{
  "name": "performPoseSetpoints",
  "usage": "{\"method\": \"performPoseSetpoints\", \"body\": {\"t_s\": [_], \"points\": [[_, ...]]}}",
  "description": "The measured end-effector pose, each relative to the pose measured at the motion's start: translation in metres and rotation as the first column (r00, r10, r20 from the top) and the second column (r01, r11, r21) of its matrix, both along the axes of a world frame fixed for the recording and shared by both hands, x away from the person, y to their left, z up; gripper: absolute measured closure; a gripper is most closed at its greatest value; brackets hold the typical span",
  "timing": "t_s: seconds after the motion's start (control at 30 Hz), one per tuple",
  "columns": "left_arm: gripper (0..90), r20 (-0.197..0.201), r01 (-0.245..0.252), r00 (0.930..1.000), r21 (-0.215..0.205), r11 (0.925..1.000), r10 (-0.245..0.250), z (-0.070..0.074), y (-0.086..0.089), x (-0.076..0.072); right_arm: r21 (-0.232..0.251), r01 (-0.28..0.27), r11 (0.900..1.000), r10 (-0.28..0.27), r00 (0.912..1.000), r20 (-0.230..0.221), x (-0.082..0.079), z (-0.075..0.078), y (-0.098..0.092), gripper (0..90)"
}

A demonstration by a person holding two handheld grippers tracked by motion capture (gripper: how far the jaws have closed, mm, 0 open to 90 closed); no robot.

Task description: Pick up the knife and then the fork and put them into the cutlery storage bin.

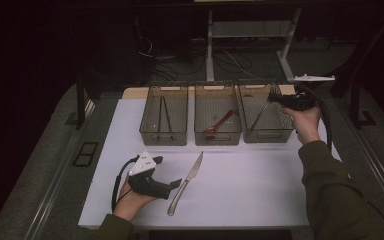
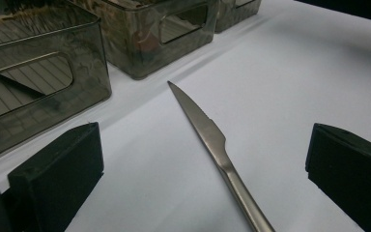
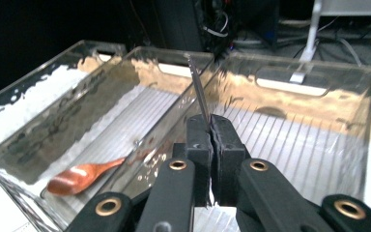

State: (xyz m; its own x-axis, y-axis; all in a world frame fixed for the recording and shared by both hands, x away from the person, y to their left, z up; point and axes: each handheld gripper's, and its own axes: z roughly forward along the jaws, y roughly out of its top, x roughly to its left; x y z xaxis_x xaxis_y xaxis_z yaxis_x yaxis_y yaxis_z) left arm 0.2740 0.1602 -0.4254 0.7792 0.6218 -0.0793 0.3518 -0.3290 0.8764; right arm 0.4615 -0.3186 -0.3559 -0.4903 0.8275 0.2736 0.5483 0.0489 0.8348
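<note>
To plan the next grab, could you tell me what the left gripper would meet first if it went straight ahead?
Probably the knife: it lies on the table between the open left gripper's jaws, untouched.

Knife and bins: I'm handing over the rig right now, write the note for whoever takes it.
Left gripper: open, jaws either side of the knife lying on the white table.
Right gripper: shut on a thin metal utensil, held over the right bin.
Done: chopsticks in left bin, wooden spoon in middle bin.
Left: release the utensil, then bin the knife.
</note>
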Motion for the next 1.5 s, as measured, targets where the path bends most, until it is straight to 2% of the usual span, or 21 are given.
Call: {"method": "performPoseSetpoints", "body": {"t_s": [0.1, 0.17, 0.27, 0.37, 0.47, 0.57, 0.63, 0.77, 1.0, 1.17, 1.3, 1.5], "points": [[0.0, 0.001, 0.003, 1.0000, 0.004, 1.0000, -0.003, -0.001, 0.000, 0.000, -0.007, -0.014, 1.000, 0.014, 0.9995, -0.027, 0.002, -0.008, 0.003, 86.2], [0.0, -0.001, 0.007, 1.0000, 0.007, 0.9999, -0.007, -0.001, 0.000, 0.000, 0.016, -0.019, 1.000, 0.020, 0.9989, -0.043, 0.003, -0.012, 0.002, 86.0], [0.0, -0.001, 0.010, 0.9999, 0.010, 0.9999, -0.010, -0.002, -0.001, 0.000, 0.026, -0.021, 0.999, 0.022, 0.9984, -0.053, 0.004, -0.014, 0.002, 85.8], [0.0, -0.004, 0.015, 0.9999, 0.014, 0.9998, -0.015, -0.002, -0.002, 0.000, 0.004, -0.014, 1.000, 0.014, 0.9983, -0.057, 0.005, -0.015, 0.001, 84.5], [0.0, -0.005, 0.016, 0.9999, 0.018, 0.9997, -0.016, -0.002, -0.003, 0.000, -0.073, 0.009, 0.997, -0.013, 0.9981, -0.060, 0.008, -0.019, 0.002, 73.6], [0.0, -0.004, 0.016, 0.9999, 0.017, 0.9997, -0.016, -0.002, -0.003, 0.000, -0.117, 0.084, 0.990, -0.090, 0.9946, -0.052, 0.009, -0.021, -0.002, 55.7], [0.0, -0.004, 0.018, 0.9998, 0.020, 0.9996, -0.018, -0.002, -0.002, 0.000, -0.114, 0.130, 0.985, -0.135, 0.9901, -0.036, 0.008, -0.019, -0.010, 46.8], [0.0, -0.009, 0.017, 0.9998, 0.021, 0.9996, -0.017, -0.003, -0.002, 0.000, -0.083, 0.159, 0.984, -0.160, 0.9871, -0.005, 0.004, -0.012, -0.025, 42.4], [0.0, -0.021, 0.022, 0.9995, 0.026, 0.9994, -0.022, -0.004, -0.003, 0.001, -0.051, 0.114, 0.992, -0.112, 0.9931, 0.033, -0.013, -0.004, -0.029, 37.6], [0.0, -0.037, 0.037, 0.9987, 0.037, 0.9986, -0.036, -0.005, -0.005, 0.000, -0.063, 0.027, 0.998, -0.023, 0.9980, 0.059, -0.033, 0.002, -0.022, 35.2], [0.0, -0.034, 0.041, 0.9987, 0.047, 0.9981, -0.039, -0.005, -0.007, -0.001, -0.094, -0.036, 0.995, 0.043, 0.9961, 0.076, -0.052, 0.004, -0.012, 28.8], [0.0, -0.042, 0.039, 0.9984, 0.054, 0.9978, -0.036, -0.005, -0.009, -0.001, -0.138, -0.093, 0.986, 0.107, 0.9898, 0.095, -0.081, 0.004, 0.004, 27.1]]}}
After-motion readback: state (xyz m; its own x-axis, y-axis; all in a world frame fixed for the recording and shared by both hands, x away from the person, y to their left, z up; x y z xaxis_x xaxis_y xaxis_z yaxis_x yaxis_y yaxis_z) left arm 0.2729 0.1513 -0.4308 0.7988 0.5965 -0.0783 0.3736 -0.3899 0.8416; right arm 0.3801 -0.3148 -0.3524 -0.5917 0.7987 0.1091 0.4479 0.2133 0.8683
